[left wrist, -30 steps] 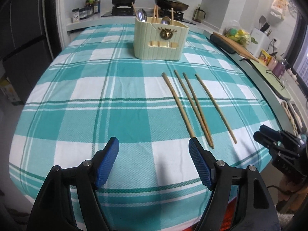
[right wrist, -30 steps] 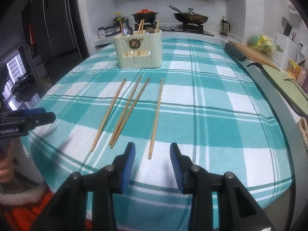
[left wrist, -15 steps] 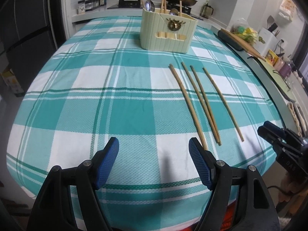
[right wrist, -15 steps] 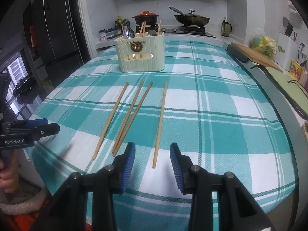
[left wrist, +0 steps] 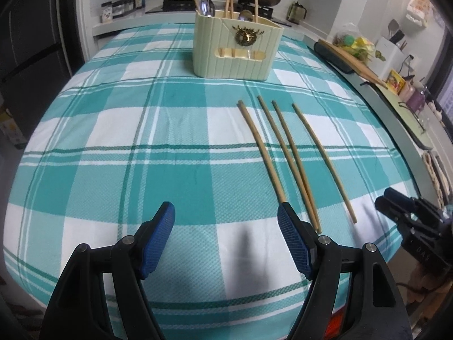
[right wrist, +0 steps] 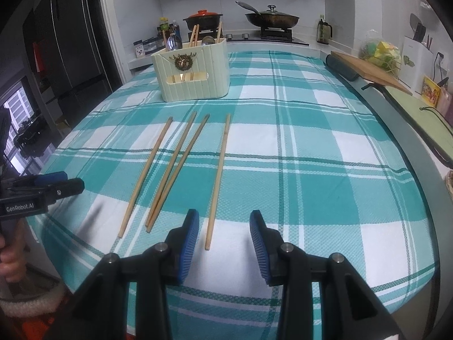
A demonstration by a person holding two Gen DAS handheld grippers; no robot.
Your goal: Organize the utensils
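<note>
Change: the left gripper [left wrist: 225,228] has edged toward the chopsticks, its jaws wide and empty.
Left wrist view: four wooden chopsticks [left wrist: 286,158] lie before the cream utensil holder [left wrist: 237,49].
Right wrist view: the right gripper [right wrist: 224,236] stands partly open and empty around the rightmost chopstick [right wrist: 218,180]'s near tip.

Four chopsticks [right wrist: 172,170] lie side by side on the tablecloth [right wrist: 325,170], the middle two meeting at their near ends; behind them stands the holder [right wrist: 195,70], with spoons and more chopsticks in it; behind that, the stove [right wrist: 240,35] with two pots; a cutting board [right wrist: 368,70] lies right.
</note>
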